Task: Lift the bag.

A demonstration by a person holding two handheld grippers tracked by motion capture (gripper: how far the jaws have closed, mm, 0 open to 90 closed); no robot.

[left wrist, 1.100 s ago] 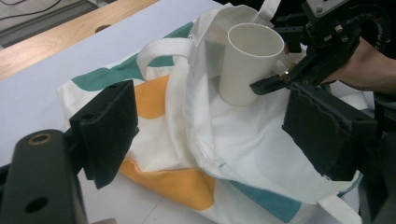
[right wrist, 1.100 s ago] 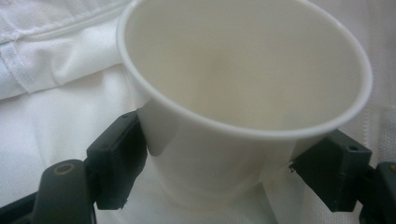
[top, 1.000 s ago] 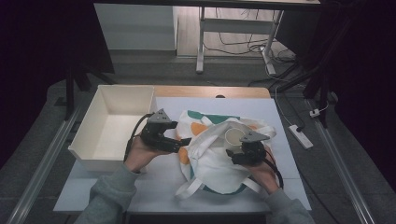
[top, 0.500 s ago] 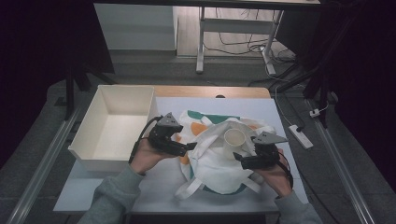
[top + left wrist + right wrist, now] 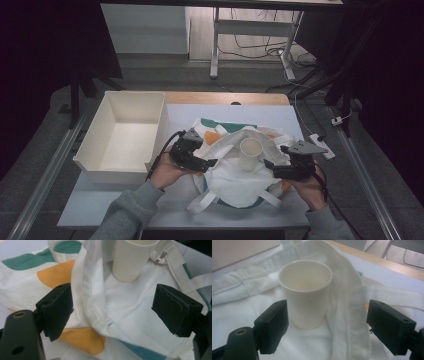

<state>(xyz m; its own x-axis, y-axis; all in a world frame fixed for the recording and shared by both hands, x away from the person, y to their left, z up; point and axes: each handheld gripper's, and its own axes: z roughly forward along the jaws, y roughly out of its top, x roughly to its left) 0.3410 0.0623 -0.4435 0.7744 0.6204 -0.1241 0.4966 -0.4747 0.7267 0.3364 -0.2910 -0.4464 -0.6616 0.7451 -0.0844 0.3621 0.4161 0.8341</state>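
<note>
A white cloth bag (image 5: 235, 177) with green and orange patches lies flat on the table. A white paper cup (image 5: 250, 154) stands upright on it. My left gripper (image 5: 212, 162) is open at the bag's left edge, and the bag's hem (image 5: 95, 307) runs between its jaws untouched, with the cup (image 5: 130, 260) farther ahead. My right gripper (image 5: 267, 165) is open just right of the cup. Its jaws have just been closing a little, with nothing pressed between them. In the right gripper view the cup (image 5: 305, 292) and a fold of the bag (image 5: 347, 315) sit just beyond my right gripper (image 5: 327, 325).
A deep white bin (image 5: 160, 135) stands on the table to the left of the bag, close to my left hand. The pale table top (image 5: 125, 205) has a wooden strip (image 5: 225, 98) along its far edge. A power strip (image 5: 320, 145) lies off the right side.
My right gripper has drawn back to the right, away from the cup, which now stands free on the bag. My left gripper has moved right and lower, onto the bag's left edge.
</note>
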